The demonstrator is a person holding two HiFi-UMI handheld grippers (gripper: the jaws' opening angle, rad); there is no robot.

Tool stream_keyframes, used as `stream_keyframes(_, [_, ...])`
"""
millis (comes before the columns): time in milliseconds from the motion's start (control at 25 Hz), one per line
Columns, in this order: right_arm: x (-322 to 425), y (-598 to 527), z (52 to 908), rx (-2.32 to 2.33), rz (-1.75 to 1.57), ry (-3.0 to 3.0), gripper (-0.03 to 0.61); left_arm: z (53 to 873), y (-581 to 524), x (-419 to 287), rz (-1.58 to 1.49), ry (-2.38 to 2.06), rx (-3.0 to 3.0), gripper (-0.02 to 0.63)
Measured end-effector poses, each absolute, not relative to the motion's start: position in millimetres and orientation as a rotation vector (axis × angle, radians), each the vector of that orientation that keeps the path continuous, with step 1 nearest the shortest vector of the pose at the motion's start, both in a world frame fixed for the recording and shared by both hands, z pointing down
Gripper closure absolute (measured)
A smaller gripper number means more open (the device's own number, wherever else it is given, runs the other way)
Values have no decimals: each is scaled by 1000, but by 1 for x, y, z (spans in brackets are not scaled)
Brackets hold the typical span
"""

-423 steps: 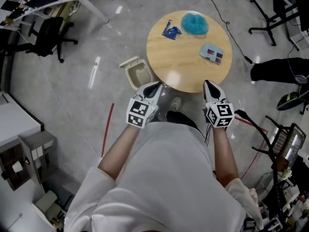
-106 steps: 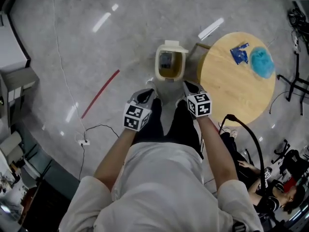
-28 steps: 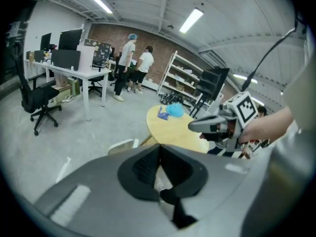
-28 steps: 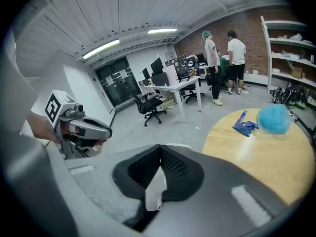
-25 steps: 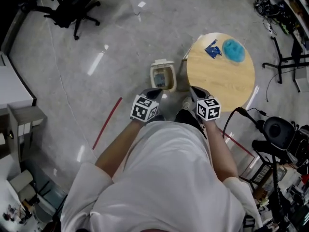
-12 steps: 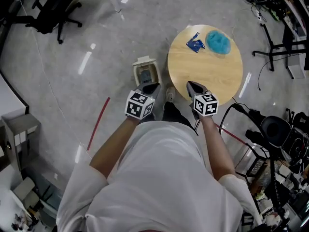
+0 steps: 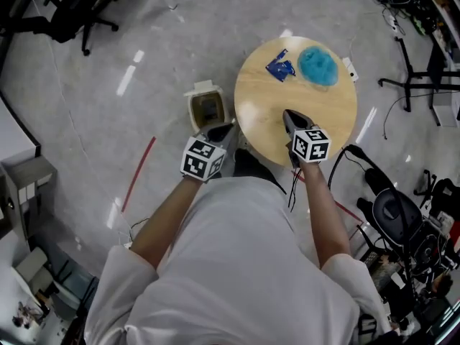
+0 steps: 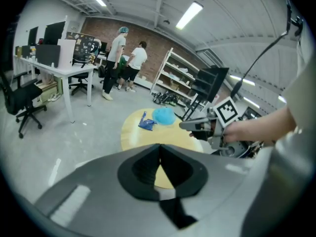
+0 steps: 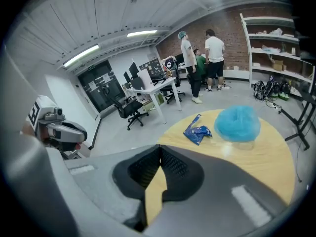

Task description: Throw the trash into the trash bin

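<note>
Both grippers are empty. The left gripper (image 7: 227,129) is showing its jaws pressed together with nothing between them in its own view, and the right gripper (image 7: 290,115) is likewise fully closed on nothing. The right one is hanging over the 6 o'clock part of the round table (image 7: 316,113), and the left one is hanging off the table edge, near the trash bin (image 7: 192,112). The bin is sitting open on the floor at about 9 o'clock of the table, with something grey lying inside. Two pieces of trash are still waiting at the table's 12 o'clock edge, a blue wrapper (image 7: 277,68) and a blue fluffy cap (image 7: 318,65), lying just beside each other. As for risks, the right jaws need opening before the reach or they are just going to shove the trash. The wrapper looks flat and thin, so the pads may be skidding it off the far edge. With the cap so close, a grab could be snagging both or dragging one loose. Against the earliest frame, the grey-blue packet is gone from the table. Against half a second ago, the right gripper is further in over the table and the bin is sitting closer to the left gripper.
</note>
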State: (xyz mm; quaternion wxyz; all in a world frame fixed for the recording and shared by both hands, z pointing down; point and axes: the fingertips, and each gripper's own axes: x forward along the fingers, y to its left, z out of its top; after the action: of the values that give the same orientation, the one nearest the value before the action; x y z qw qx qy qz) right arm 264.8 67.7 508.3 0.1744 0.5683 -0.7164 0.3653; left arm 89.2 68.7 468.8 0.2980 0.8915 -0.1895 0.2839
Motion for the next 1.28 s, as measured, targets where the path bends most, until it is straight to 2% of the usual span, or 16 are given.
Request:
stream_keyframes(600, [362,-7,566,1545,1059,-1981,538,487,47,135,749,-628,2271,609])
stream_keyframes(880, [374,-47,597,1458,1046,-1942,468,495,38,137,759,-683,2228,609])
stream_keyframes(1040, [367,-64,617,1262,899,-1904,399,506,37,130,775,-709,2177,611])
stream_keyframes(1160, [361,-72,631,1093,749,-1881,394,514,36,126,778,-726,2138,611])
stream_keyframes(1280, [359,-84,642,1036,742,-1886,390,518,31,122,774,-741,2118,609])
